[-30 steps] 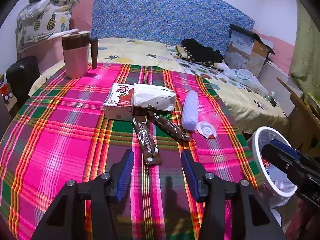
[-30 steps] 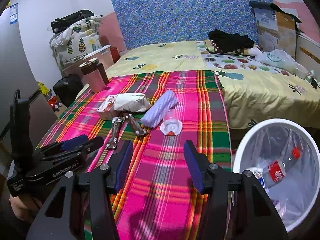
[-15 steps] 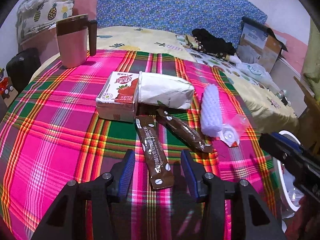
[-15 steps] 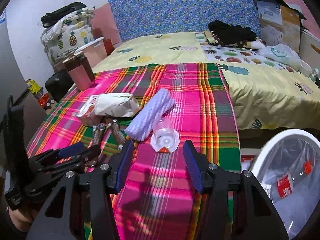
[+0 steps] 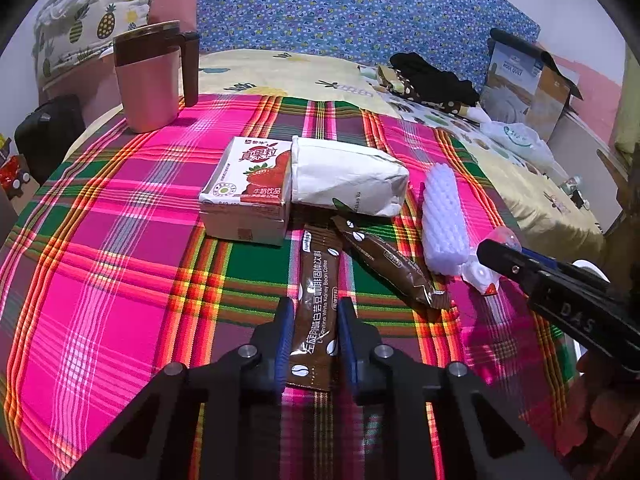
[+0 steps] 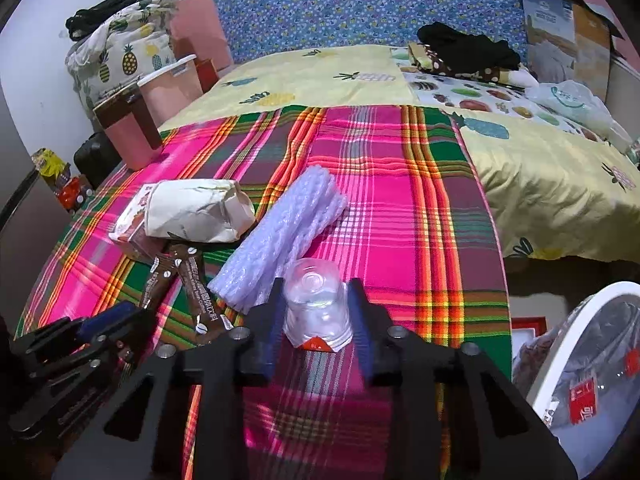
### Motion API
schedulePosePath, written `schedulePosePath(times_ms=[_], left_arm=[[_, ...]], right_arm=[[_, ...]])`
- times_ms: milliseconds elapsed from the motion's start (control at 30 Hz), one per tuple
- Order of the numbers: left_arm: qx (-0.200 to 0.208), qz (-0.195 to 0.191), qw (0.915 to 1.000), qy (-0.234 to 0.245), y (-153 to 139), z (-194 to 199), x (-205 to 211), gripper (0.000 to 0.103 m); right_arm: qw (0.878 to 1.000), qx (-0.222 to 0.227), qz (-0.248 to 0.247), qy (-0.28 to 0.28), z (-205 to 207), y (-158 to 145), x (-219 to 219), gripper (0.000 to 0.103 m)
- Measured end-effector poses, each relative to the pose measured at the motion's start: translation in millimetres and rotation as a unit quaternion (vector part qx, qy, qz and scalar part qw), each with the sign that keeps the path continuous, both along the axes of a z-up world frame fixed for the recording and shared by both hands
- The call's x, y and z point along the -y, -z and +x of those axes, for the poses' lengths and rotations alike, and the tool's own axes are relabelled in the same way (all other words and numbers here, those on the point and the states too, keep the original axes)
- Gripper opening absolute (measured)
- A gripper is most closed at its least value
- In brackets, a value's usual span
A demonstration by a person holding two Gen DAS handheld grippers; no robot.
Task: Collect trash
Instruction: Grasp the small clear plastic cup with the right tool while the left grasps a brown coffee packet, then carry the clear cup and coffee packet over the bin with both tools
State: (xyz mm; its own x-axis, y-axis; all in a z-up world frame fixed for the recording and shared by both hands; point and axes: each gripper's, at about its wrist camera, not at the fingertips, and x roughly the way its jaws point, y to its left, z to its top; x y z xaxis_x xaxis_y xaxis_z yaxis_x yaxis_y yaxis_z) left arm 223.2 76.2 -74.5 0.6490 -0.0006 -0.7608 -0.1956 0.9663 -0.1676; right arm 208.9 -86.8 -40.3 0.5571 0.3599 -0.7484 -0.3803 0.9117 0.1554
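Left gripper [image 5: 312, 322] clenched on brown coffee sachet [image 5: 316, 308], right gripper [image 6: 318, 308] closing around clear plastic cup [image 6: 317, 304] near plaid cloth's edge [image 6: 500, 264], white bin [image 6: 560, 344] just beyond.

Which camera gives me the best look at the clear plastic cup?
The right wrist view: the clear plastic cup sits centred between the closing right gripper fingers, its whole body visible. In the left wrist view the cup is mostly hidden behind the right gripper.
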Motion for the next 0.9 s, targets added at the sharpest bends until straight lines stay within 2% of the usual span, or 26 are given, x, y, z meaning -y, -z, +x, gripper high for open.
schedulePosePath(times_ms=[400, 900], left_arm=[[0.012, -0.007, 0.9999, 0.008, -10, -21, 1, 0.021], [0.035, -0.005, 0.9986, 0.039, -40, -69, 36, 0.021]], right_arm=[[1.0, 0.016, 0.017, 0.004, -26, -17, 16, 0.03], [0.999, 0.036, 0.029, 0.015, -62, -35, 41, 0.03]])
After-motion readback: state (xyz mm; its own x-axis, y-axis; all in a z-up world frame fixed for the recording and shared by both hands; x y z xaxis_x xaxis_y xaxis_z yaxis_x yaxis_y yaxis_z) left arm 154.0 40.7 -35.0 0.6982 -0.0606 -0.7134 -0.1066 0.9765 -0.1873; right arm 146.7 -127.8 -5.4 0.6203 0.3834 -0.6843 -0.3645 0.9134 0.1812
